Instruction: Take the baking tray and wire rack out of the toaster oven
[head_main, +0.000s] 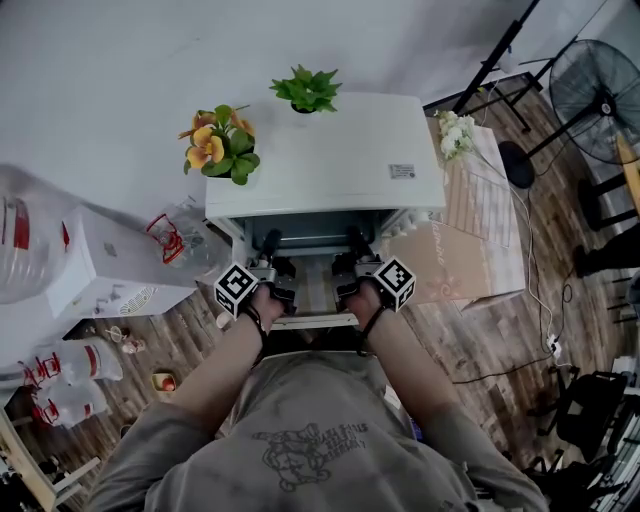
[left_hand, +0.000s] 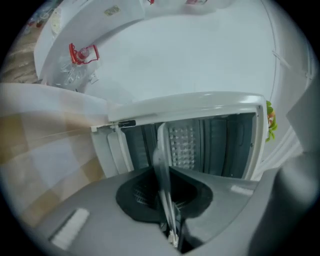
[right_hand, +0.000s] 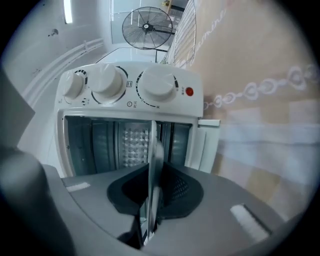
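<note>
Left gripper (head_main: 268, 262) and right gripper (head_main: 352, 258), in the head view, reach side by side into the open front of the white box-shaped toaster oven (head_main: 330, 150), and the thin pale metal baking tray (head_main: 314, 290) lies between them at the oven's mouth. In the left gripper view, the left gripper (left_hand: 164, 186) is clamped on the tray's near edge, and the sheet runs edge-on into the ribbed cavity. In the right gripper view, the right gripper (right_hand: 151, 186) likewise pinches that tray, with three white round knobs (right_hand: 157, 84) and a small red lamp (right_hand: 189, 91) beside the opening.
</note>
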